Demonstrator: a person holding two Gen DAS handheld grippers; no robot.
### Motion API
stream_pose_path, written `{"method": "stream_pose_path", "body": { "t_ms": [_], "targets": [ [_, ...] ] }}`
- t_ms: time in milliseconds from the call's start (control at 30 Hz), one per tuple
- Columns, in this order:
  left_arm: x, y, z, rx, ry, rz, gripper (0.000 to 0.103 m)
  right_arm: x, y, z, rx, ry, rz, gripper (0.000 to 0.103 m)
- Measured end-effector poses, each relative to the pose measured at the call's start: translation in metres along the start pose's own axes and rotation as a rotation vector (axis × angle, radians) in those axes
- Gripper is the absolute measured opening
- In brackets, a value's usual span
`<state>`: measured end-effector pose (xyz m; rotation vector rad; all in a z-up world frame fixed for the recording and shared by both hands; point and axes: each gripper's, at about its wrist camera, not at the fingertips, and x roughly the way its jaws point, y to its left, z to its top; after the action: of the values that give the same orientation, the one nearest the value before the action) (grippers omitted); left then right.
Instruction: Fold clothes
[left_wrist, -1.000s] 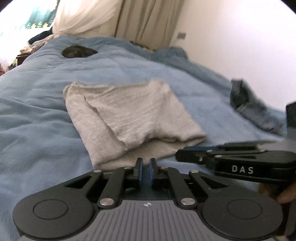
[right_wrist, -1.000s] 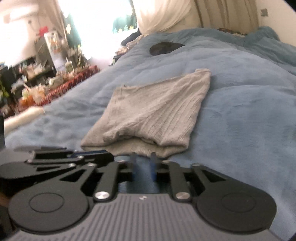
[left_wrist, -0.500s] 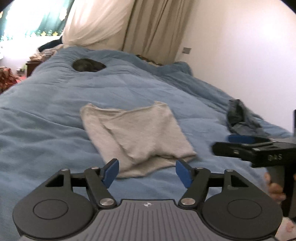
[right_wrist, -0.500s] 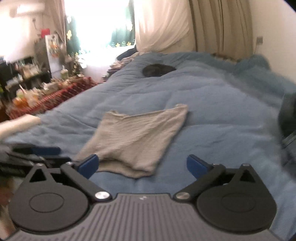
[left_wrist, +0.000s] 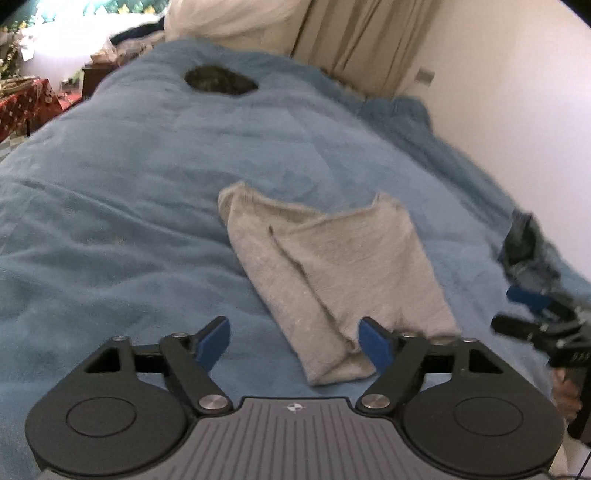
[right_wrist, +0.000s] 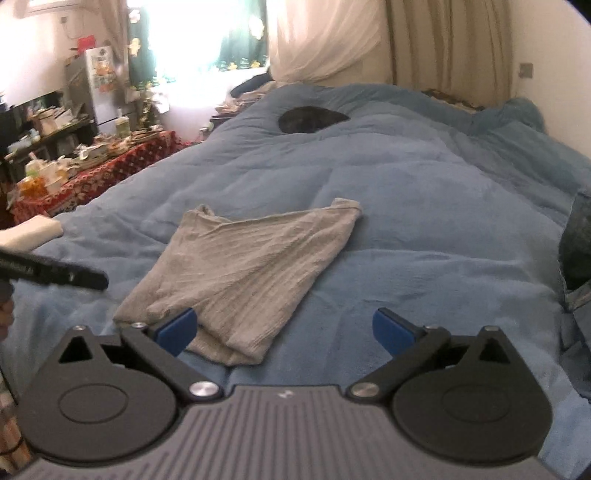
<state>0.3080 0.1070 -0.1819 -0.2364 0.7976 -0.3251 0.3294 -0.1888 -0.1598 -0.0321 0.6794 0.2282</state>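
A grey knit garment (left_wrist: 332, 273) lies folded on the blue blanket (left_wrist: 129, 206); it also shows in the right wrist view (right_wrist: 243, 273). My left gripper (left_wrist: 295, 343) is open and empty, held above the garment's near edge. My right gripper (right_wrist: 284, 330) is open and empty, above the blanket just right of the garment's near corner. The right gripper shows at the far right of the left wrist view (left_wrist: 539, 325). The left gripper's finger shows at the left edge of the right wrist view (right_wrist: 55, 275).
A dark denim garment (left_wrist: 528, 247) lies bunched at the bed's right side, also in the right wrist view (right_wrist: 576, 243). A dark round object (right_wrist: 310, 120) sits far up the bed. A cluttered table with a red cloth (right_wrist: 92, 173) stands left of the bed. A wall and curtains are behind.
Both grippers were shut low at the garment's near edge one second ago. They have opened, let go and pulled back and up, away from the garment.
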Motion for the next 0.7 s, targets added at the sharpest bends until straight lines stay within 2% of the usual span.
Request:
{"method": "stream_pose_path", "body": {
  "t_ms": [67,133,300,367,400,467,500,567,633,700],
  "targets": [
    [0.005,0.000,0.000,0.003,0.028,0.015,0.079,0.008,-0.001,0.004,0.014,0.039,-0.037,0.102],
    [0.007,-0.001,0.000,0.005,0.039,0.043,0.084,0.019,-0.001,0.009,-0.008,0.128,-0.066,0.102],
    [0.007,0.005,0.005,-0.069,0.037,0.000,0.080,0.024,-0.011,0.008,0.055,0.185,-0.043,0.102],
    [0.008,0.009,0.008,-0.114,0.052,-0.034,0.077,0.027,-0.018,0.011,0.109,0.219,-0.002,0.102],
    [0.011,0.015,0.009,-0.169,0.073,-0.078,0.077,0.029,-0.021,0.013,0.128,0.232,0.026,0.102],
    [0.016,0.027,0.011,-0.288,0.105,-0.171,0.068,0.033,-0.026,0.017,0.174,0.242,0.073,0.102],
    [0.017,0.033,0.011,-0.344,0.111,-0.211,0.059,0.034,-0.028,0.018,0.199,0.241,0.094,0.102],
    [0.022,0.039,0.013,-0.394,0.126,-0.243,0.056,0.037,-0.031,0.022,0.249,0.237,0.137,0.101],
    [0.029,0.042,0.017,-0.430,0.127,-0.244,0.052,0.037,-0.032,0.026,0.293,0.204,0.183,0.098],
    [0.038,0.047,0.020,-0.470,0.134,-0.240,0.052,0.043,-0.035,0.031,0.337,0.185,0.220,0.089]
  ]
}}
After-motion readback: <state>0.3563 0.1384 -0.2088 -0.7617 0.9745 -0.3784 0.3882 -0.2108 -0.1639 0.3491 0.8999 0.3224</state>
